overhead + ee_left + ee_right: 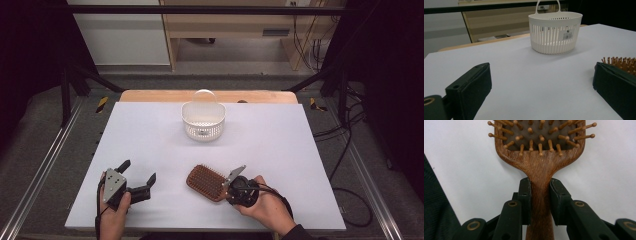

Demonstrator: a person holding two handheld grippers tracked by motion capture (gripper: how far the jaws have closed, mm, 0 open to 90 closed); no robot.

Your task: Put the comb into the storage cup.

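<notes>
A wooden paddle hairbrush (206, 182) lies bristles-up on the white table near the front edge. My right gripper (540, 195) is shut on the hairbrush's handle (540, 202), both black pads pressed against its sides; in the high view the right gripper (231, 190) sits just right of the brush head. My left gripper (137, 172) rests at the front left with its jaws wide apart and nothing between them; in its own view the left gripper (541, 87) looks across bare table toward the white slotted basket (555, 31), with the brush's bristles (621, 63) at the right edge.
The white basket (203, 120) with an upright handle stands at the table's back centre. A wooden strip (150, 96) runs along the far table edge. Black frame bars and cables flank the table (280, 140) on both sides.
</notes>
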